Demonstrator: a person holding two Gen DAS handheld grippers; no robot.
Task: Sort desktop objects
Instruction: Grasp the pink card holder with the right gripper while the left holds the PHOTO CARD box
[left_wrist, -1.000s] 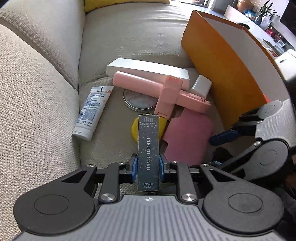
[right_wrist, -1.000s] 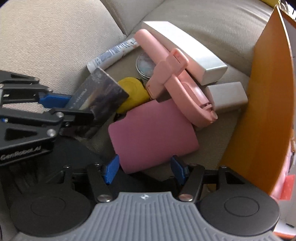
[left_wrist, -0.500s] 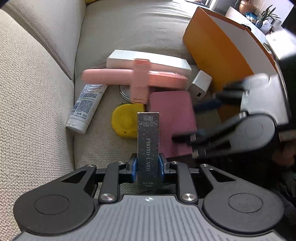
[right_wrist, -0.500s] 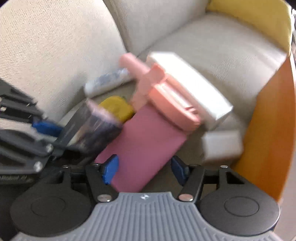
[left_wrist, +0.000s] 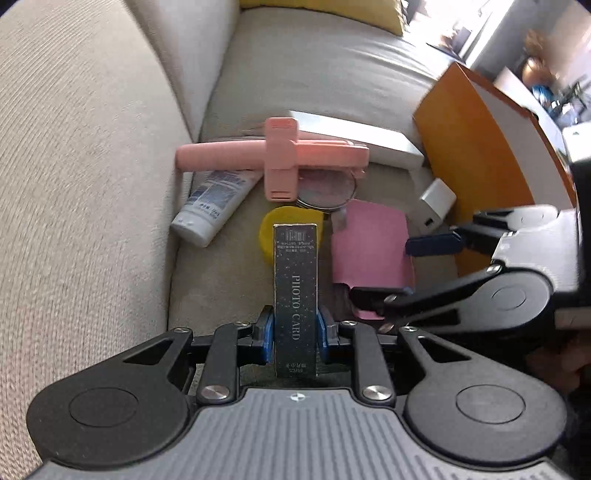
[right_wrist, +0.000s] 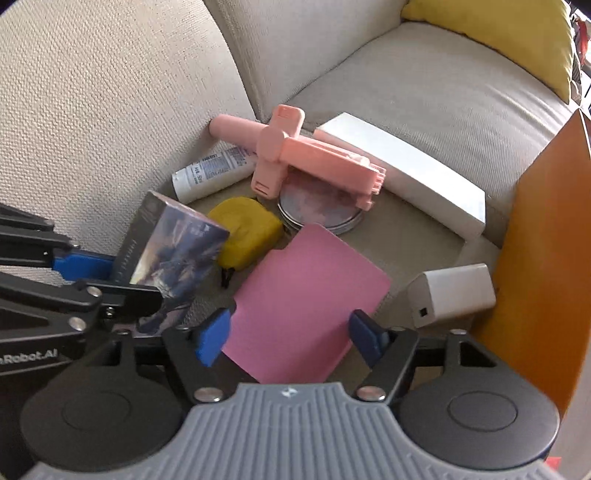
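Observation:
My left gripper (left_wrist: 294, 328) is shut on a dark photo card box (left_wrist: 295, 288), also seen in the right wrist view (right_wrist: 173, 254), held above the sofa seat. My right gripper (right_wrist: 288, 332) is open, its jaws on either side of a flat pink card holder (right_wrist: 306, 299) lying on the seat, without gripping it; the holder also shows in the left wrist view (left_wrist: 369, 254). Beyond lie a yellow pouch (right_wrist: 243, 229), a round tin (right_wrist: 317, 206), a pink selfie stick (right_wrist: 299, 155), a white tube (right_wrist: 210, 173), a long white box (right_wrist: 402, 170) and a white charger (right_wrist: 454, 295).
An orange box (right_wrist: 535, 258) stands open at the right, next to the charger. The beige sofa backrest (right_wrist: 92, 110) rises at the left. A yellow cushion (right_wrist: 498, 33) lies at the far end of the seat.
Both grippers pulled back and up from the pile. The pink selfie stick swung to lie crosswise over the tube and tin. The pink card holder shifted with the right gripper.

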